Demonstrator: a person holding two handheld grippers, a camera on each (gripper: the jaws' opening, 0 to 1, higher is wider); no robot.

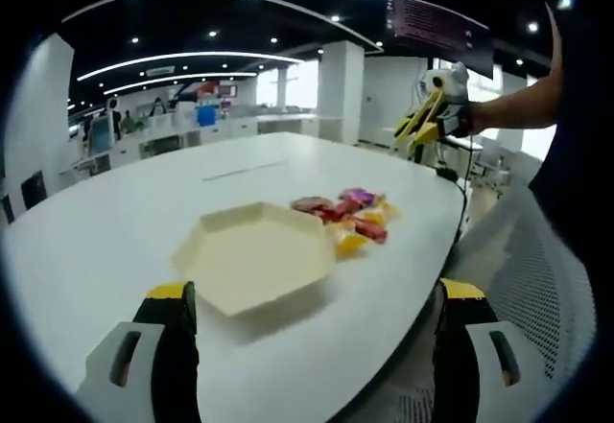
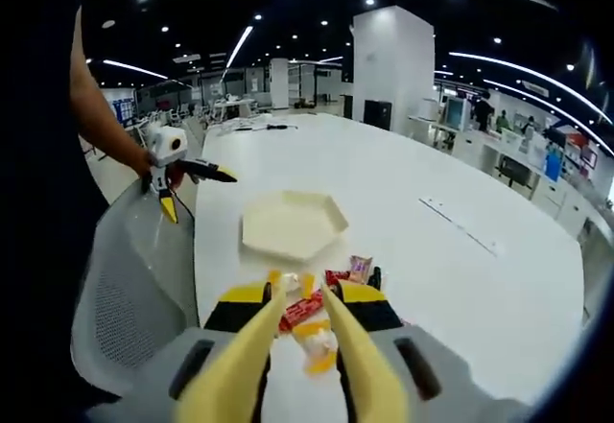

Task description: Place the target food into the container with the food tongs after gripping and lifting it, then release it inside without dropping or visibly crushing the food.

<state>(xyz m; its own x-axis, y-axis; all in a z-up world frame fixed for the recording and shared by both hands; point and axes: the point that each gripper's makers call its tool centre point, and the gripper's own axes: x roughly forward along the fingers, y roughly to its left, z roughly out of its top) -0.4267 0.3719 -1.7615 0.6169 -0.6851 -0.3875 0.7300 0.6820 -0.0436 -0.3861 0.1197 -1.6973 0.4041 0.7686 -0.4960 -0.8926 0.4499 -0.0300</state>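
Open-plan office. Big white oval worktop, grey mesh chair beside it, rows of desks with monitors further back, white pillar, dark ceiling with strip lights and spotlights.

My left gripper spreads its fingers wide apart at the left of the right gripper view, while my right gripper, upper right of the left gripper view, clamps yellow tongs.
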